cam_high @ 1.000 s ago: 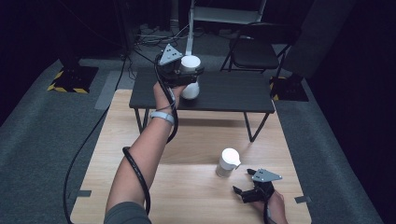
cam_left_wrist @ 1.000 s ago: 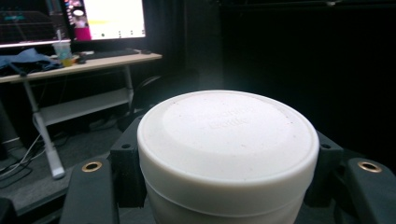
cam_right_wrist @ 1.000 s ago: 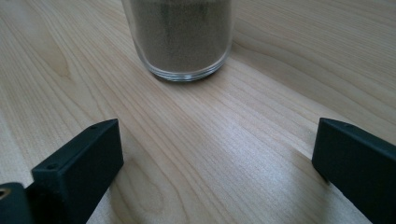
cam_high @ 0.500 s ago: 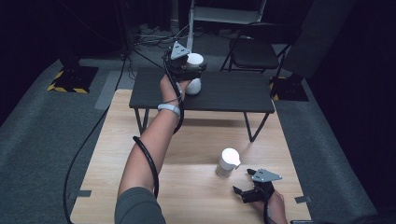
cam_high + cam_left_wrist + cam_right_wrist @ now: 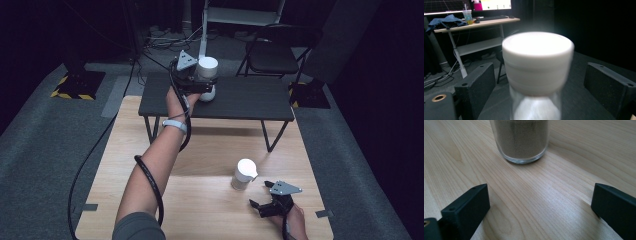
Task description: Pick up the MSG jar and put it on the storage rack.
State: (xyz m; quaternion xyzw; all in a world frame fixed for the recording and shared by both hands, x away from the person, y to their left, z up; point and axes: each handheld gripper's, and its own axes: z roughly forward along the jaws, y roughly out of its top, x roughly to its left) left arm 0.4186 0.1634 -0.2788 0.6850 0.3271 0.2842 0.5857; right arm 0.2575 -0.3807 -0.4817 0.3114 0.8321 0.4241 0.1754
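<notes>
Letting go of the white-capped jar [image 5: 206, 75] on the dark counter [image 5: 250, 100] looks to us like the step in hand. The left hand-held gripper [image 5: 202, 86] is stretched out over that far, dark surface, and its jaws have just been opening: in the left gripper view the two black pads stand apart on either side of the jar [image 5: 537, 72], with a clear gap to each, so nothing is clamped. The jar stands upright between them. That picture is blurred, so we judge rather than see that its base rests fully on the dark counter.

Nearer to us, a second white-lidded jar [image 5: 244, 174] filled with brownish grains stands on the wooden counter [image 5: 150, 165]. The right hand-held gripper [image 5: 267, 204] rests low just beside it, its jaws spread wide and empty; in the right gripper view the glass base [image 5: 520, 140] sits ahead of the open pads, not between them.

We think the next move calls for drawing the left hand-held gripper straight back, so neither pad catches the cap and tips the jar. After that, the right one would need to slide forward around the near jar before closing.
</notes>
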